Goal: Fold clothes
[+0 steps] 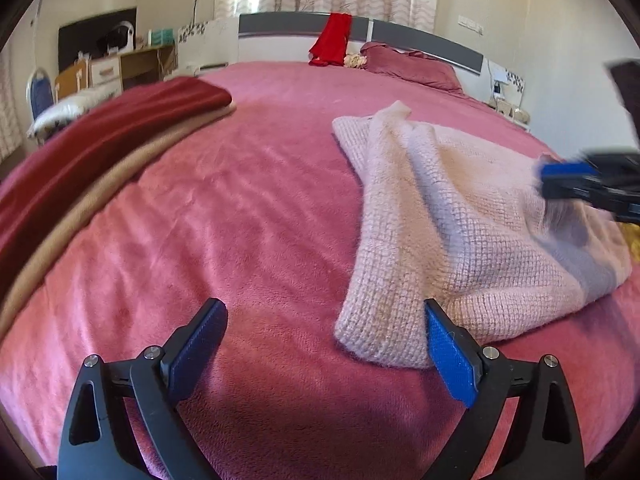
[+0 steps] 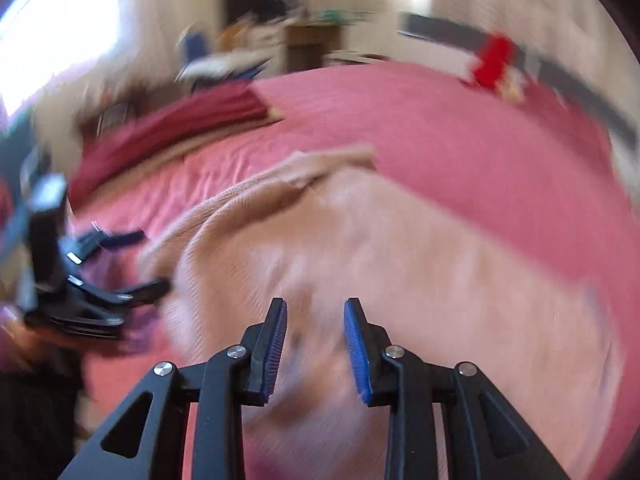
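The pale pink knitted sweater [image 1: 452,216] lies on the pink bedspread [image 1: 240,220], right of centre in the left wrist view, roughly folded, with a narrow part, probably a sleeve, running toward the headboard [image 1: 304,28]. Its near hem corner lies just beside the right-hand pad of the left gripper [image 1: 326,344].

Left gripper: released, jaws standing wide, nothing between them, hovering low over the bedspread with only bare cover between the pads.

Right gripper [image 2: 315,344]: jaws partly apart and empty; the sweater lies below and beyond them, not pinched. This view is heavily blurred, so contact with the cloth cannot be confirmed. In the left wrist view it appears at the far right edge, above the sweater's right side.

Handling assessment: the knit looks thick, open-weave and fuzzy; it should be light, fully limp, and prone to sag and stretch when lifted by one point. It is not fragile, though loose fibres may snag on the ribbed pads. Grip friction should be good. Best holds appear to be the doubled hem corners and the folded edge, taken with both grippers so the panel lifts evenly.

Also present: a folded dark red blanket [image 1: 100,136] over a tan layer along the bed's left side, well apart from the sweater.
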The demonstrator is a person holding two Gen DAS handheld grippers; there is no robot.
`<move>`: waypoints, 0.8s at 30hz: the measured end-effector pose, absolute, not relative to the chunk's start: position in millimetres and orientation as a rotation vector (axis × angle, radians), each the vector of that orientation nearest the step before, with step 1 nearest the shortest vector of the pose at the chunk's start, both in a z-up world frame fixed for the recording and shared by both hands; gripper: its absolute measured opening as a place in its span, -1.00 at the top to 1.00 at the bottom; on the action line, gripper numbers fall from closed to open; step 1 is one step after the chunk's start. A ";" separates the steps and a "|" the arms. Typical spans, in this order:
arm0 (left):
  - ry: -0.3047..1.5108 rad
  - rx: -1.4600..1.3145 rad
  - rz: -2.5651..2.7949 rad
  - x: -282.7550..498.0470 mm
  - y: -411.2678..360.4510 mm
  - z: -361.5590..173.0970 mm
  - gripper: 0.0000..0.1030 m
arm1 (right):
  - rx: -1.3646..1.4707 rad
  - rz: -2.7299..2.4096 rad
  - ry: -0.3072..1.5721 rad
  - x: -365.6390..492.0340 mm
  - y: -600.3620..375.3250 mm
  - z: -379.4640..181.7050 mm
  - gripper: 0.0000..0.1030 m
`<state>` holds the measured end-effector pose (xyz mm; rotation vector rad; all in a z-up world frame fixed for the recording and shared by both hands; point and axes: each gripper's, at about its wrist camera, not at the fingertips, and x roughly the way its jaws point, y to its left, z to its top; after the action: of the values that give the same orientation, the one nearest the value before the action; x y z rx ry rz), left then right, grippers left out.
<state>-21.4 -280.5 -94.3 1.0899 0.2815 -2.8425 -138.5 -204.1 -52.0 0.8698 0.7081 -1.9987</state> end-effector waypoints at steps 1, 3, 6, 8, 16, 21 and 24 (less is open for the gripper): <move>0.308 1.090 -2.845 -21.1 -282.8 -94.8 -0.88 | 0.854 -1.979 0.786 -146.3 -215.3 -53.2 0.43; 0.331 1.093 -2.851 -21.5 -284.6 -96.0 -0.89 | 0.895 -1.900 0.831 -166.3 -228.2 -56.9 0.43; 0.351 1.095 -2.854 -22.3 -285.1 -96.9 -0.89 | 1.039 -1.762 0.802 -196.8 -240.0 -67.7 0.41; 0.362 1.097 -2.856 -22.8 -285.3 -97.3 -0.90 | 1.132 -1.687 0.792 -206.4 -243.3 -76.4 0.41; 0.385 1.101 -2.857 -24.9 -286.4 -97.8 -0.90 | 1.088 -1.854 0.777 -210.4 -235.8 -53.2 0.94; 0.390 1.103 -2.856 -24.5 -287.5 -98.5 -0.90 | 1.052 -1.986 0.766 -227.2 -232.7 -49.9 0.93; 0.393 1.103 -2.852 -23.9 -287.4 -98.2 -0.90 | 1.111 -2.017 0.756 -236.0 -232.4 -61.6 0.93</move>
<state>-23.9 -287.4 -98.2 1.1034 0.3928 -2.8525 -236.0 -232.4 -61.6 1.1110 0.7564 -2.0172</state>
